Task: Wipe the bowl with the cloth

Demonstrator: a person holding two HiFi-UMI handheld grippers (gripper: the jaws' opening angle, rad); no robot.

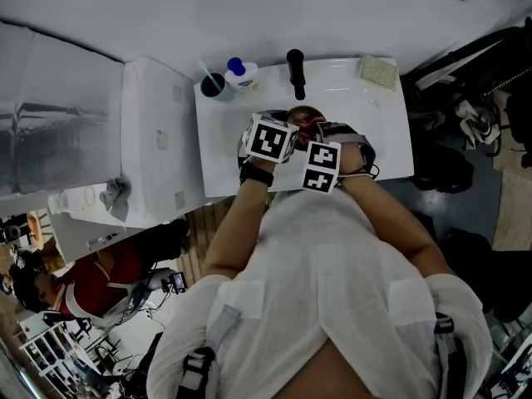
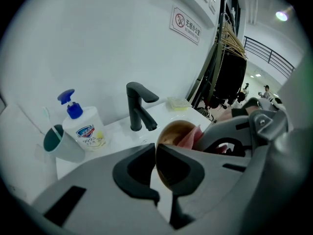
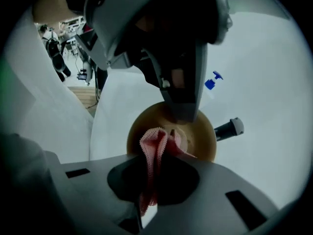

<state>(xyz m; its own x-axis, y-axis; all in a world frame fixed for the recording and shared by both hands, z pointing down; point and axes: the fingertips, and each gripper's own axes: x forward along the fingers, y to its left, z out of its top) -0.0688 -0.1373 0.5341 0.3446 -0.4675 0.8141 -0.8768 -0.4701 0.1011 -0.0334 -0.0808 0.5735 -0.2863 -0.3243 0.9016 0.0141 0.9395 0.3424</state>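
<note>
Bowl: brown bowl [image 3: 172, 135] looks lifted off the white counter [image 1: 391, 144], its hollow turned toward the right gripper, and that's the face that wants wiping.
Left gripper: left gripper [image 2: 156, 155] is the holder here, jaws together on the bowl's rim with the thin wall pinched between the pads. A rim grip leaves the inside bare for the cloth.
Right gripper: right gripper [image 3: 146, 182] has its jaws clamped on the pink cloth [image 3: 154, 148], a folded tuft poking out past the tips, so fabric and not plastic meets the bowl.
Contact: tuft sits over the lower inside of the bowl in the right gripper view; pressing or just shy of it, I can't tell.
Stage: my read is that wiping is under way or about to be, with the cloth aimed into the hollow.
Crowding: marker cubes of the two grippers sit just beside each other in the head view. Tight quarters, and the left jaws cover their own patch of rim.
Behind: black faucet [image 2: 140, 112] stands just beyond the bowl, so a big sweep that way risks a knock.
Left back corner: soap bottle [image 2: 87, 130] and teal cup [image 2: 61, 143], well apart from the action.
Right back corner: yellow sponge [image 1: 378, 71], out of the way.
Open room: bare counter lies to the right of the grippers, and the near edge runs close to the person's body. I'd judge the right side gives the best swing.
</note>
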